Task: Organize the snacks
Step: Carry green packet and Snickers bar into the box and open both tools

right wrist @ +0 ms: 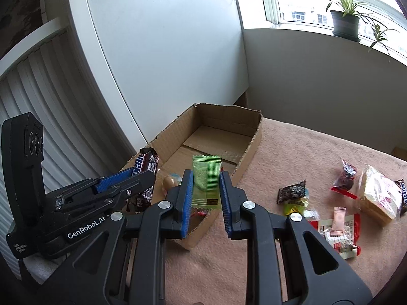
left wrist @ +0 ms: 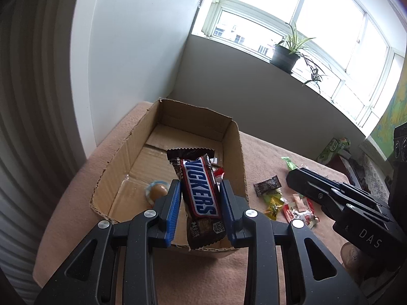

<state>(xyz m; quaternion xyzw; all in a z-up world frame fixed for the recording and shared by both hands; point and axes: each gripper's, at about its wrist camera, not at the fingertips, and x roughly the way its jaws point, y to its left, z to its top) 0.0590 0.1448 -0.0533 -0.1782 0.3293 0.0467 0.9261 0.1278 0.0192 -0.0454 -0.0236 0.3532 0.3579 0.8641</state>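
The left gripper [left wrist: 199,204] is clamping a brown Snickers bar [left wrist: 201,190] (blue letters on white, red-edged), holding it upright over the near end of the cardboard box [left wrist: 236,152]. The right gripper [right wrist: 204,190], marked "GenRobot.AI" on its neighbour's body, is pinching a translucent green packet [right wrist: 206,180] above the box's near corner. A round wrapped candy [left wrist: 158,190] is lying inside the box. Loose snacks [right wrist: 338,228] are sitting on the pink-covered tabletop [right wrist: 292,152], right of the box.
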